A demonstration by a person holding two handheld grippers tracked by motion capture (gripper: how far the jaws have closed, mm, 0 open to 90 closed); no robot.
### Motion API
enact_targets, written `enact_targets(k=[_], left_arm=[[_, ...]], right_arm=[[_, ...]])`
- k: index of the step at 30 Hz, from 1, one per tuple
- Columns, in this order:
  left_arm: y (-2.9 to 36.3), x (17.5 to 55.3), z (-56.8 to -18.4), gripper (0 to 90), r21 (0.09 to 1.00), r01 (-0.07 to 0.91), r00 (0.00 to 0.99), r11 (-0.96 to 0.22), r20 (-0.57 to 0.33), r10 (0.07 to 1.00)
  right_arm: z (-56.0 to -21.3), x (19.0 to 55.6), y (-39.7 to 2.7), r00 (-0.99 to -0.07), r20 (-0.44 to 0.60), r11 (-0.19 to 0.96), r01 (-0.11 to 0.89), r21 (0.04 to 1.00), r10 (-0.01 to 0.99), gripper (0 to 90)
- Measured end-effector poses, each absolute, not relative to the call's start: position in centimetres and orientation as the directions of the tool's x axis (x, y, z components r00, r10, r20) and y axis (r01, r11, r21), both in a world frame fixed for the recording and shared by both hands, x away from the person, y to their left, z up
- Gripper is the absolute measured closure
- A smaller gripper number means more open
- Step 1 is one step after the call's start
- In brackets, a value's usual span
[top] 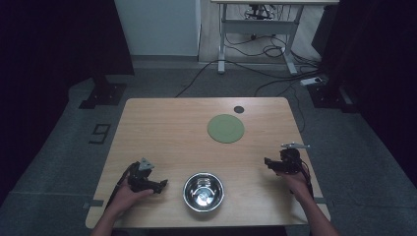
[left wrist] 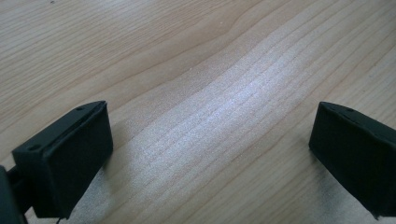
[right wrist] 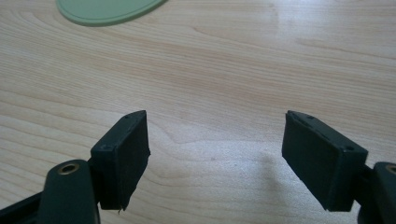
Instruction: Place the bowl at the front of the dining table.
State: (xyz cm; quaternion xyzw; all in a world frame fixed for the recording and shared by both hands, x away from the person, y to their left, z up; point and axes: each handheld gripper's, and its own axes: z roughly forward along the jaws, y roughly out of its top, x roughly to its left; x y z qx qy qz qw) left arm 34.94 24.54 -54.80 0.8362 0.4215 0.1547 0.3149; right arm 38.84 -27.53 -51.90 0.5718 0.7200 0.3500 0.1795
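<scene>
A shiny steel bowl [top: 203, 191] sits near the table's front edge, in the middle. A flat green round mat [top: 225, 128] lies farther back, right of centre; its edge [right wrist: 107, 10] shows at the top of the right gripper view. My left gripper [top: 163, 184] rests on the wood just left of the bowl, pointing toward it, jaws wide apart [left wrist: 210, 149] over bare wood. My right gripper [top: 267, 162] is right of the bowl, pointing left, open [right wrist: 217, 154] with nothing between its pads.
A small dark round disc [top: 239, 109] lies near the table's far edge, behind the green mat. The wooden table [top: 162, 132] stands on a grey floor; cables and a desk frame [top: 255, 39] are beyond it.
</scene>
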Motion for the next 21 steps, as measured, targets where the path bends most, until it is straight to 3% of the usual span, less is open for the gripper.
enact_targets(k=[21], left_arm=[[24.5, 34.9, -54.8, 0.0, 0.657, 0.607, 0.597, -0.447, -0.006, 0.802]], right_arm=[[-50.9, 37.9, -26.0, -0.353, 0.169, 0.124, 0.672, 0.73, 0.92, 24.1]])
